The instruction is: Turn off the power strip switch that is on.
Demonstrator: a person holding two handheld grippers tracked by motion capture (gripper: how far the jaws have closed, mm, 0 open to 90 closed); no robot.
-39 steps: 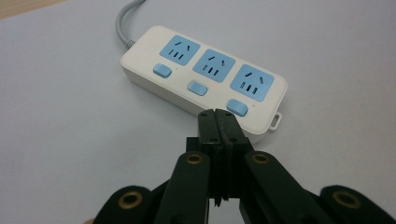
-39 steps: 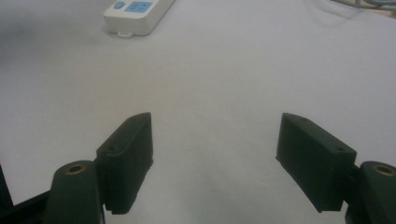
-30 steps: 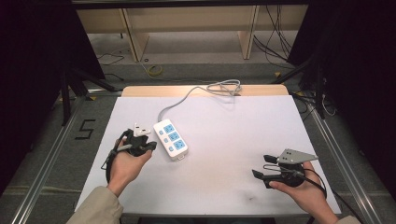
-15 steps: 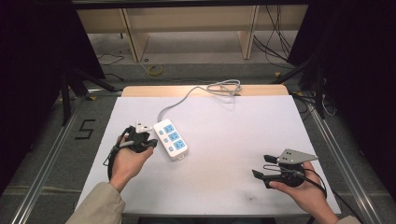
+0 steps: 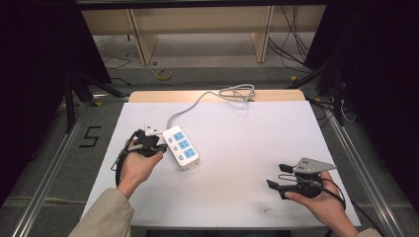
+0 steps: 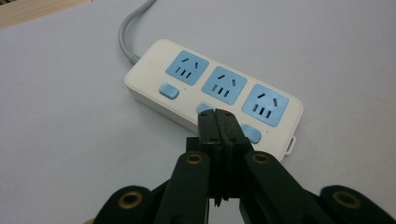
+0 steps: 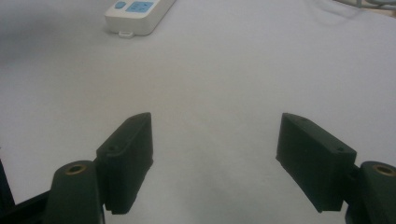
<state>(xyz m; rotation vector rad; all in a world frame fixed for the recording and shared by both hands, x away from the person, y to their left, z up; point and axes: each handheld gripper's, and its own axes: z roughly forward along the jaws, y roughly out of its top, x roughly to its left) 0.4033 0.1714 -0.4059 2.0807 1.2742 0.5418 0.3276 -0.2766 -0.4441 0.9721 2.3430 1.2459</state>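
Observation:
A white power strip [image 5: 181, 145] with three blue sockets and a blue switch beside each lies left of centre on the white table sheet [image 5: 247, 148]. My left gripper [image 5: 157, 146] is shut with nothing between its jaws, just left of the strip. In the left gripper view the closed tips of that gripper [image 6: 218, 114] sit at the middle blue switch of the power strip [image 6: 219, 86]; whether they touch it I cannot tell. My right gripper [image 5: 275, 175] rests open at the front right, empty. From the right gripper [image 7: 215, 140] the power strip [image 7: 135, 11] lies far ahead.
The strip's grey cable [image 5: 197, 103] runs to a coil [image 5: 238, 91] at the table's far wooden edge. Metal rails [image 5: 49, 168] flank the table on both sides. Wooden shelving and loose cables stand beyond it.
My left hand has crept a little forward, closer to the strip. The right hand has kept still.

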